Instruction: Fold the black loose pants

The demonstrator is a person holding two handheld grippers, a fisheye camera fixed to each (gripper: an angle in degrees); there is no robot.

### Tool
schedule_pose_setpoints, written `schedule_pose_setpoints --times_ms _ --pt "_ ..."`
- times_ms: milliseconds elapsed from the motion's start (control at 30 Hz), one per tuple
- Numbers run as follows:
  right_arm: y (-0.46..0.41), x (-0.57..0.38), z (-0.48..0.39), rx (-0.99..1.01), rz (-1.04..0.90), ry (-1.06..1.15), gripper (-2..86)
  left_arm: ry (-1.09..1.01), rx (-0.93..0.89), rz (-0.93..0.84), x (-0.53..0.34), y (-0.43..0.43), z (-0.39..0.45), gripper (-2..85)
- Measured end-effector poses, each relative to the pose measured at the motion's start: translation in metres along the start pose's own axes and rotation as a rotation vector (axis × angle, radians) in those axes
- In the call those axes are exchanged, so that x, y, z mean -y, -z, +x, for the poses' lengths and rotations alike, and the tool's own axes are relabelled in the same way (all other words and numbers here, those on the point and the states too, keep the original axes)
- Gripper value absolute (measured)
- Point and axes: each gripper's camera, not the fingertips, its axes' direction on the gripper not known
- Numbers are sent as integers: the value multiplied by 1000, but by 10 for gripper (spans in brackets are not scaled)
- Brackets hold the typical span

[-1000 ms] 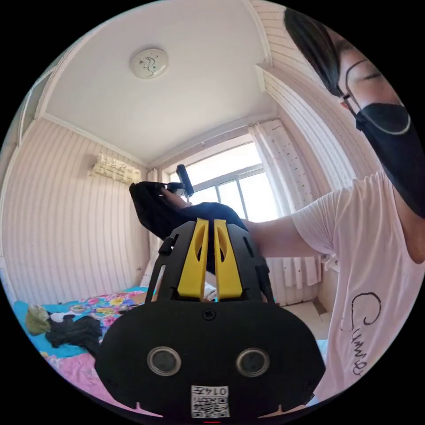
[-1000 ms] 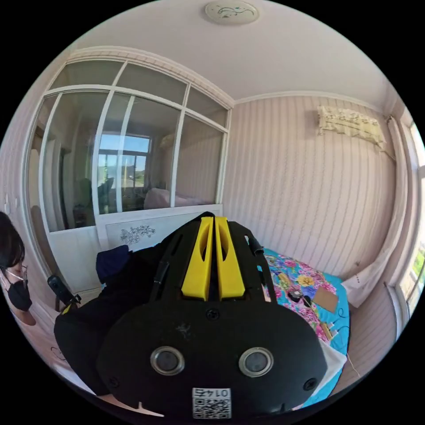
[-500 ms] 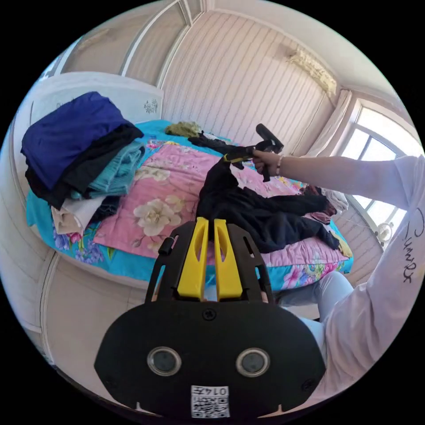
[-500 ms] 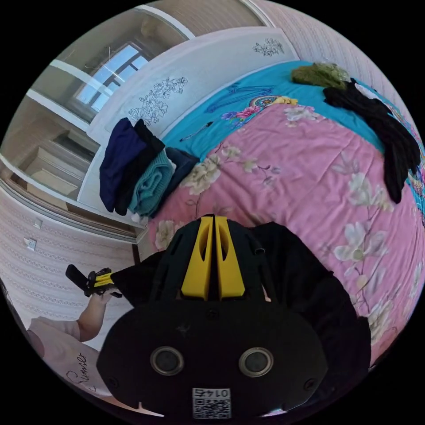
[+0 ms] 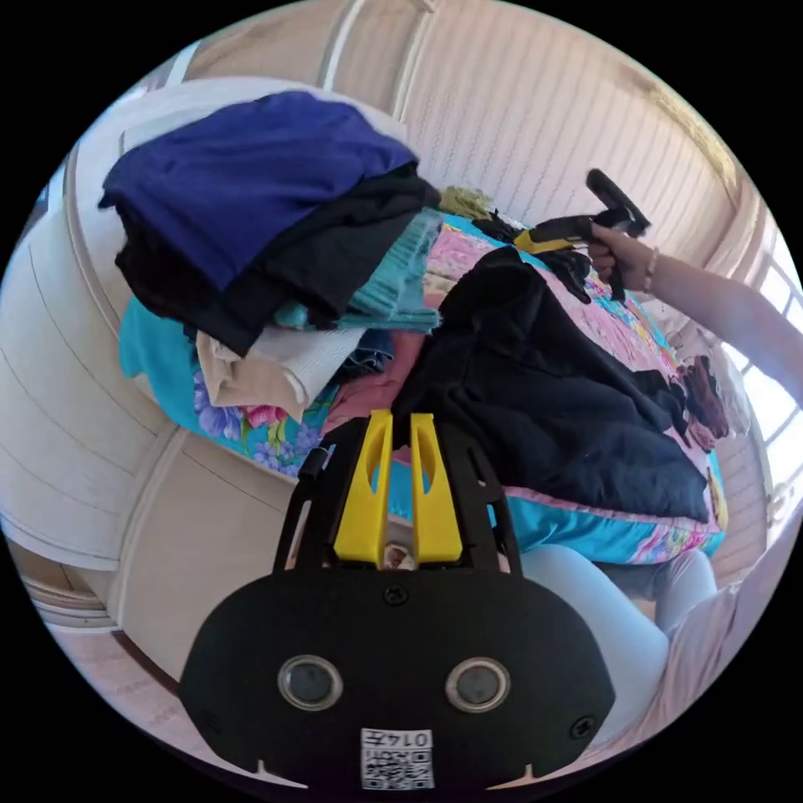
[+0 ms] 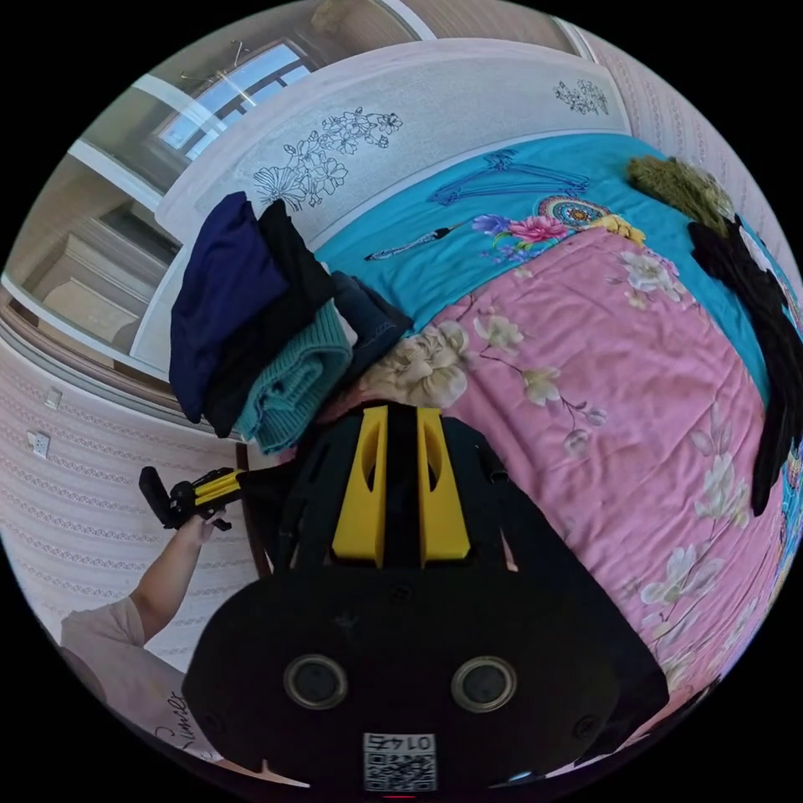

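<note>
- Since half a second ago the black loose pants (image 5: pixel 544 393) have come down from a raised, bunched hang to lie spread over the near edge of the bed (image 6: pixel 468 242); a full second ago they were held up toward the ceiling.
- In the left gripper view, the left gripper (image 5: pixel 395 422), with yellow jaws in a black frame, holds a slight gap between its jaws, which have parted a little since half a second ago. The tips sit at the near corner of the pants fabric; whether they pinch it cannot be told.
- In the right gripper view, the right gripper (image 6: pixel 401 418) shows its yellow jaws set apart with black fabric (image 6: pixel 401 493) between them; whether both jaws press on it cannot be told.
- The same gripper appears in the left gripper view (image 5: pixel 535 242), held in a hand (image 5: pixel 619 255) at the far end of the pants, above the pink floral quilt (image 6: pixel 619 401).
- The left gripper also appears in the right gripper view (image 6: pixel 230 485), held in a hand (image 6: pixel 196 527) off the bed's side edge, with dark fabric running from it.
- A stack of folded clothes (image 5: pixel 268 226), dark blue on top, then black, teal and cream, sits at the bed's head corner beside the white headboard with a floral print (image 6: pixel 351 159).
- A second black garment (image 6: pixel 769 351) and an olive-green item (image 6: pixel 677 184) lie at the bed's far side, on the turquoise sheet.
</note>
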Motion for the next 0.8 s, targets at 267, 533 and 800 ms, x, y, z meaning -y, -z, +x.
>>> schedule_pose_setpoints --times_ms 267,533,800 --pt "112 -253 75 39 218 -102 71 -27 36 59 -33 0 62 55" --pt "209 -646 79 -348 380 -694 90 -202 -66 64 -46 -15 193 52" --pt "194 -867 82 -355 483 -1149 117 -469 -444 -85 -38 -131 417 53"
